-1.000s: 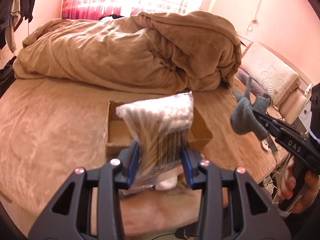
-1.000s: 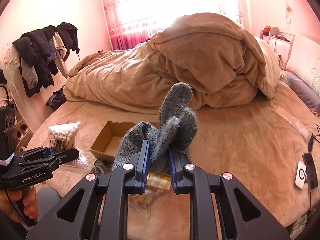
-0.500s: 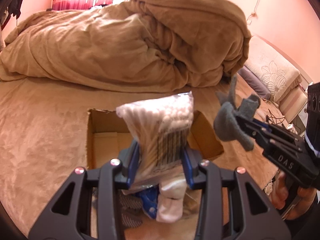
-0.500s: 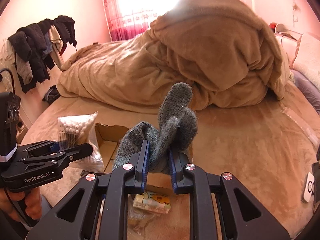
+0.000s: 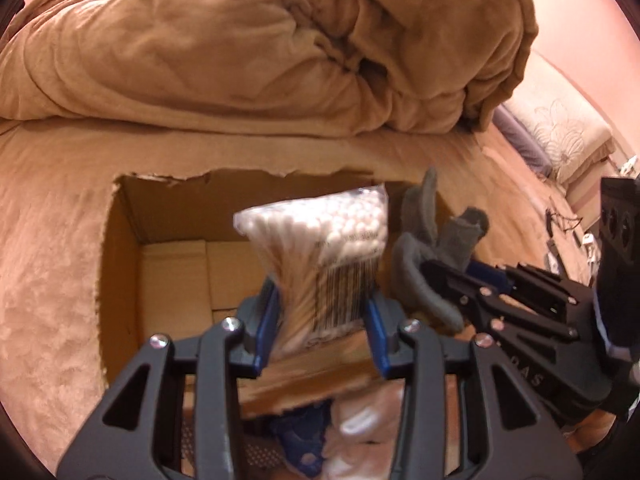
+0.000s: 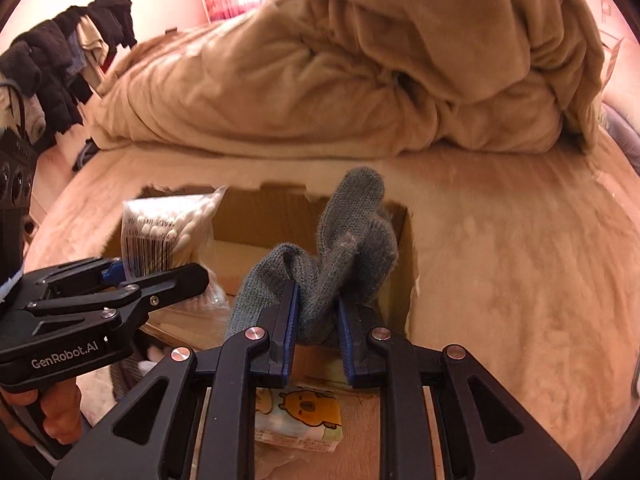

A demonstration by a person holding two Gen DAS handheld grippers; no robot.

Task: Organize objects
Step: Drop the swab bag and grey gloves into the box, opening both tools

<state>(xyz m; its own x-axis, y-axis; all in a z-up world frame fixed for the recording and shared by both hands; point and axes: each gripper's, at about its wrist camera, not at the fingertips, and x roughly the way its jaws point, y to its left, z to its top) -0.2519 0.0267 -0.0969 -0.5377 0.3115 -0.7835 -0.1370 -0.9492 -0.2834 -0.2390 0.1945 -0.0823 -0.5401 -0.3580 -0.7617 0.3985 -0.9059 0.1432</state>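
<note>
Item 1: clear plastic bag of white-tipped cotton swabs with a printed barcode (image 5: 320,264). Held in my left gripper (image 5: 318,332), jaws clamped on the bag's lower half; it stands upright at frame centre of the left view, over the box opening.

Item 2: grey knitted glove (image 6: 340,256). Held in my right gripper (image 6: 316,332), jaws clamped on its bunched middle, fingers of the glove pointing up, centre of the right view, over the box's right portion.

Item 3: open brown cardboard box with torn rim (image 5: 120,264), resting on the tan plush bed cover (image 5: 48,240); floor of the box bare where visible.

Item 4: small packet printed with a cartoon bear (image 6: 300,416), lower centre of the right view, outside the box.

Risks, as I judge them: the two grippers sit near each other, so releasing together may knock them; the glove may snag on my jaws; the bag, gripped low, may tip over the near wall.
</note>
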